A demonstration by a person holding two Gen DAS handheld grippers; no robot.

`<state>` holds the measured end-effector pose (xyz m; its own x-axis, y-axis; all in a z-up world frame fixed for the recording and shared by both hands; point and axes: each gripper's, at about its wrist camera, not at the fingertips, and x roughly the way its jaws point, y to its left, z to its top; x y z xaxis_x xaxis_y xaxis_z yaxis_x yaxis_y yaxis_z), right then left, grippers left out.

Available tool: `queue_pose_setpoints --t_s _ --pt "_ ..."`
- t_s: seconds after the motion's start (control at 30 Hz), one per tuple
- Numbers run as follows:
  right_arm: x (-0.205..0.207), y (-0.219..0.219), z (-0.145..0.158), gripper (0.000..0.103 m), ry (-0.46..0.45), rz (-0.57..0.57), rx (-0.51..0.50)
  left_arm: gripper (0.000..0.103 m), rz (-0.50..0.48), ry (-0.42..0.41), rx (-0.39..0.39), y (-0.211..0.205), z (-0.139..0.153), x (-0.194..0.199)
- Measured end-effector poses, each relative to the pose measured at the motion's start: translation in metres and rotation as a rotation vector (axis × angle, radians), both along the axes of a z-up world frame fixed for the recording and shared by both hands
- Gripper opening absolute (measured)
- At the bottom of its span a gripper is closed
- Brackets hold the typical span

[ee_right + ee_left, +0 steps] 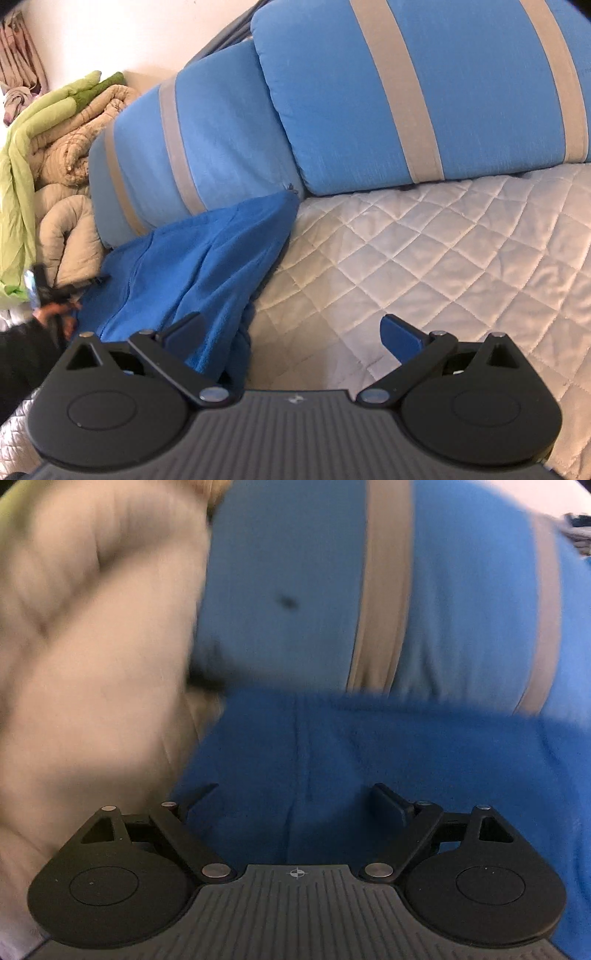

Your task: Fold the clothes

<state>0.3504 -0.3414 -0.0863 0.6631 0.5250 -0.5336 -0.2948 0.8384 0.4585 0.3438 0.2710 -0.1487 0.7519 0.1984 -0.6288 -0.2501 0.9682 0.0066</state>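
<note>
A blue fleece garment (192, 258) lies bunched on the white quilted bed (443, 251), its far corner against a blue striped pillow (207, 147). The right tool (291, 325) is released, its left finger touching the fleece. The left tool (295, 797) hovers over the fleece, spread wide and holding nothing, beside beige bedding (92, 646)

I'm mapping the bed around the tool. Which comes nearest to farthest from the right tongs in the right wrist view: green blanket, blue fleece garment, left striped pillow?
1. Blue fleece garment: lies by the left finger of the right tongs.
2. Left striped pillow: behind the garment, left of centre.
3. Green blanket: far left, by the wall.
</note>
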Motion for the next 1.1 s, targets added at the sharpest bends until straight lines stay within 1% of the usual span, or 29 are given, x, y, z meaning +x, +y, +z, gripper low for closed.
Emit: queue_pose_setpoints --t_s 0.03,0.07,0.1,0.2,0.37,0.43,0.47,0.57,0.63,0.67,0.7,0.8,0.83,0.93,0.97,1.03,1.1 --pt "0.001 0.0 0.0 0.102 0.001 -0.011 -0.006 0.097 0.002 0.029 -0.016 0.003 -0.002 0.006" --pt "0.003 -0.001 0.001 0.102 0.001 -0.031 -0.011 0.099 0.004 0.059 -0.029 0.006 -0.001 0.013" --pt "0.003 -0.002 0.001 0.102 0.001 -0.042 -0.009 0.102 0.006 0.068 -0.028 0.006 -0.001 0.015" --pt "0.004 -0.004 0.001 0.102 0.01 -0.045 0.009 0.103 0.012 0.078 -0.013 0.005 -0.002 0.017" --pt "0.005 -0.003 -0.003 0.102 0.037 -0.033 0.014 0.103 0.021 0.068 0.054 -0.006 0.0 0.015" --pt "0.005 -0.002 -0.003 0.102 0.041 -0.029 0.012 0.103 0.028 0.034 0.112 -0.013 0.002 0.01" --pt "0.005 -0.002 -0.003 0.102 0.04 -0.027 0.008 0.103 0.034 0.011 0.155 -0.02 0.004 0.006" --pt "0.004 0.0 -0.003 0.102 0.036 -0.023 -0.001 0.103 0.069 -0.036 0.326 -0.044 0.003 -0.005" --pt "0.003 0.0 -0.003 0.102 0.035 -0.022 0.002 0.103 0.09 -0.036 0.433 -0.059 0.002 -0.007" --pt "0.003 0.0 -0.003 0.102 0.034 -0.021 0.003 0.103 0.089 -0.026 0.475 -0.065 0.003 -0.007" --pt "0.003 0.0 -0.003 0.102 0.033 -0.02 0.004 0.103 0.076 -0.016 0.499 -0.07 0.005 -0.008" --pt "0.002 0.0 -0.002 0.102 0.032 -0.018 0.008 0.103 0.037 -0.019 0.41 -0.073 0.016 -0.019" --pt "0.001 0.0 -0.002 0.102 0.033 -0.018 0.008 0.103 0.042 -0.036 0.355 -0.072 0.022 -0.023" --pt "-0.001 -0.001 -0.002 0.102 0.035 -0.012 0.015 0.103 0.104 -0.144 0.24 -0.074 0.042 -0.038" --pt "-0.002 -0.001 -0.001 0.102 0.033 -0.01 0.016 0.103 0.117 -0.173 0.22 -0.077 0.049 -0.042" --pt "-0.003 -0.002 0.0 0.102 0.029 -0.005 0.018 0.103 0.112 -0.206 0.177 -0.086 0.06 -0.043" --pt "-0.005 -0.002 0.001 0.102 0.026 0.0 0.019 0.103 0.066 -0.221 0.127 -0.097 0.066 -0.041"
